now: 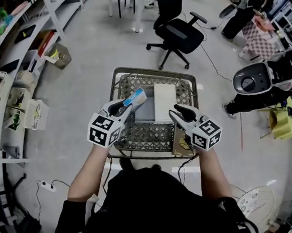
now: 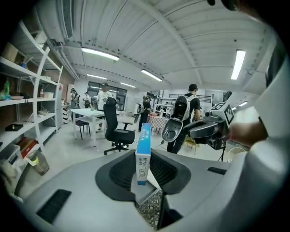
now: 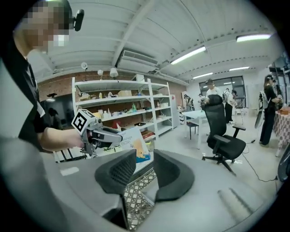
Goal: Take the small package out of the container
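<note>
My left gripper [image 1: 127, 106] is shut on the small blue-and-white package [image 1: 134, 98], which it holds above the left part of the wire mesh container [image 1: 150, 136]. In the left gripper view the package [image 2: 143, 154] stands upright between the pads, its top sticking out past them. My right gripper [image 1: 176, 113] hovers over the container's right side, with a gap between its jaws and nothing in it. The right gripper view looks across the mesh [image 3: 136, 190] to the package [image 3: 136, 145] in the left gripper [image 3: 102, 133].
A flat white box [image 1: 165, 102] and a grey item [image 1: 144, 110] lie inside the container. A black office chair [image 1: 177, 33] stands beyond it, shelves [image 1: 12, 74] line the left, and a scooter [image 1: 256, 77] is parked at the right. People stand in the background.
</note>
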The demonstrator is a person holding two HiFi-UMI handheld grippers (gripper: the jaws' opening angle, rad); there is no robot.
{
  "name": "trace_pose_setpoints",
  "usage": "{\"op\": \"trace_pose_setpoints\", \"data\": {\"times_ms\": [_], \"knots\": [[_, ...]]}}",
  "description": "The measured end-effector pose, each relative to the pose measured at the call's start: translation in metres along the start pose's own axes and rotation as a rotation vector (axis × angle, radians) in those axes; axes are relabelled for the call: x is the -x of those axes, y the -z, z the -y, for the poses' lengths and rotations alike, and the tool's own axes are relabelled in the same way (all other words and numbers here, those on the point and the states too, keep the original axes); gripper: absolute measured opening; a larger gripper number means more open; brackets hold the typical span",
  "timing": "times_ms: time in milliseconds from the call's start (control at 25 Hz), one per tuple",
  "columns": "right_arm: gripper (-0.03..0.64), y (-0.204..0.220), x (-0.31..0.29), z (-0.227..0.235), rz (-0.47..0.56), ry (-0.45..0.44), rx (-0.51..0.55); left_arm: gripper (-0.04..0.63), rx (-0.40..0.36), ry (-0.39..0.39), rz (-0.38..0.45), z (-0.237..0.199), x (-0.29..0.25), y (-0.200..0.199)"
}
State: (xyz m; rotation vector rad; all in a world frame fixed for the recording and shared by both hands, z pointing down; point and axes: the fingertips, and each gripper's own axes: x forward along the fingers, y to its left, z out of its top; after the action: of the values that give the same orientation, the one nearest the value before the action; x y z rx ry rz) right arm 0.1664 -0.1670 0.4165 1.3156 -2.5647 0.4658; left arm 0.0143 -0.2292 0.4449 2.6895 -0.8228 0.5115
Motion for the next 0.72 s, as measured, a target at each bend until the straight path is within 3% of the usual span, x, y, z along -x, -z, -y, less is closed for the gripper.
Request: {"op": "trace_pose_setpoints", "data": {"times_ms": [360,520,720], "knots": [[0.011,-0.032,0.079,0.013,0.202,-0.011,-0.033,0.095,0.031,-0.153,0.132,0.02,0.058,-0.046],[0.009,-0.045,0.103,0.009,0.273,-0.032,-0.028,0.095,0.049,-0.214,0.182,0.023,0.087,-0.054],[0.008,-0.063,0.132,0.014,0.353,0.028,0.013,0.097,0.055,-0.275,0.216,0.025,0.107,-0.06]]}}
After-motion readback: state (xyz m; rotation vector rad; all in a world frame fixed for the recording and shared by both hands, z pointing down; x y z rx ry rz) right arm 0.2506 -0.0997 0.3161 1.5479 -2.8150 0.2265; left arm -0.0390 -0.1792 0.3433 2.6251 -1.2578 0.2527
